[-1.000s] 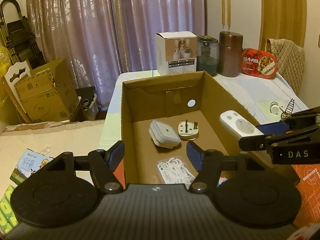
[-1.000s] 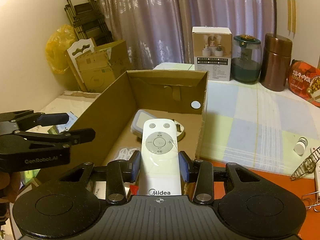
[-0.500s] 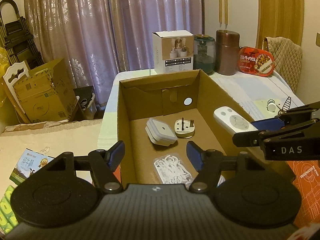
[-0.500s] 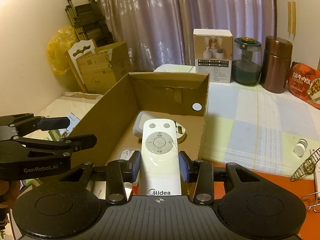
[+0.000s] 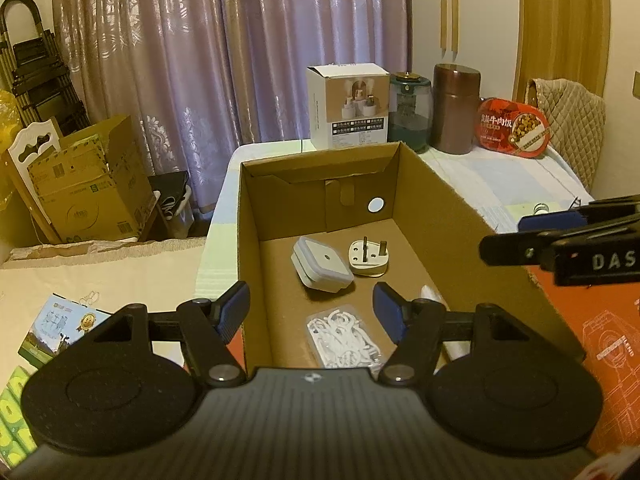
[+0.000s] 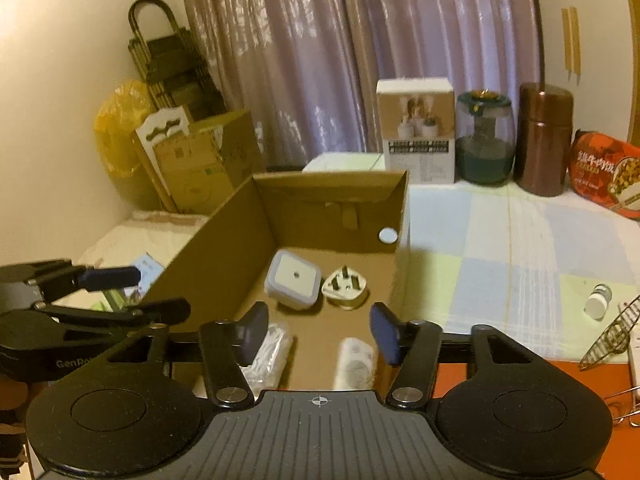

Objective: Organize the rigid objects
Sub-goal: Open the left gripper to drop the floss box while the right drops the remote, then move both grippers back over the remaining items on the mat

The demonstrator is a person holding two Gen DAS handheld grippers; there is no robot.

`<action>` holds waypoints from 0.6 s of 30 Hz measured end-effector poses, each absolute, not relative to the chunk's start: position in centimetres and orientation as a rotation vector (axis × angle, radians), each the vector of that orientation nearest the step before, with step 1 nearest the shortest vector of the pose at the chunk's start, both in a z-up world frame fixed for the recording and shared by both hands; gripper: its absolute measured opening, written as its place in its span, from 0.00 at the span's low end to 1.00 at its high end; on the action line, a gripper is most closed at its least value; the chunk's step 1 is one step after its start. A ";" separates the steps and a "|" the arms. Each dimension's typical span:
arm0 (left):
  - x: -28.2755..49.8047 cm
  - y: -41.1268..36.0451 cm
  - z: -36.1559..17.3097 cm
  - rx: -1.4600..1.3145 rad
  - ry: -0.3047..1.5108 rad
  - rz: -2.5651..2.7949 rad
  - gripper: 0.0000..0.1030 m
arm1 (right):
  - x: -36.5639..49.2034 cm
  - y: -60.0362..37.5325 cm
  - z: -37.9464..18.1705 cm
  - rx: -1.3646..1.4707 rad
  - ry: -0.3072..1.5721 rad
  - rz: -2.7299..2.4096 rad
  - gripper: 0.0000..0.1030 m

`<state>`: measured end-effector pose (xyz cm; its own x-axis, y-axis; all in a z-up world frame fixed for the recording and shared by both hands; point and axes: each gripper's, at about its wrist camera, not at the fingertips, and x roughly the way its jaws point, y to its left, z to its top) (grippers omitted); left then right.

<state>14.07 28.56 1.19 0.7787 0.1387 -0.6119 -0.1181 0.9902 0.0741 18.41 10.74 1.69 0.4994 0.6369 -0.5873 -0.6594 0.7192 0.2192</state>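
An open cardboard box (image 5: 440, 208) (image 6: 224, 240) stands on the table. Inside lie a white square night light (image 5: 322, 266) (image 6: 293, 279), a white three-pin plug (image 5: 369, 258) (image 6: 345, 286), a clear pack of white floss picks (image 5: 344, 338) (image 6: 268, 354) and a white remote control (image 6: 356, 364) (image 5: 430, 294) near the right wall. My right gripper (image 6: 318, 330) is open and empty above the box's near end, over the remote. My left gripper (image 5: 310, 312) is open and empty at the box's near left corner.
At the table's back stand a white product box (image 5: 347, 106), a green jar (image 5: 410, 110), a brown canister (image 5: 456, 108) and a red food pack (image 5: 512, 128). A small white bottle (image 6: 599, 298) and a wire scoop (image 6: 610, 338) lie right. Cardboard boxes (image 5: 88, 184) stand on the floor left.
My right gripper has opened and let go of the remote, which now lies in the box. My left gripper stayed open.
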 end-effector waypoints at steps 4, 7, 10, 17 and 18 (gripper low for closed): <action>13.3 27.9 1.9 0.014 0.651 0.133 0.62 | 17.8 9.2 2.5 -0.019 0.684 0.771 0.55; 12.4 26.9 2.7 -0.002 0.643 0.123 0.62 | 17.0 7.7 3.2 -0.006 0.674 0.759 0.56; 11.5 25.8 3.4 -0.016 0.635 0.113 0.62 | 16.1 6.4 3.8 -0.003 0.672 0.746 0.56; 9.4 22.6 4.8 -0.030 0.622 0.084 0.62 | 13.5 2.6 4.7 0.004 0.659 0.716 0.58; 9.2 22.1 4.9 -0.032 0.622 0.077 0.62 | 13.1 2.0 4.8 0.007 0.657 0.708 0.59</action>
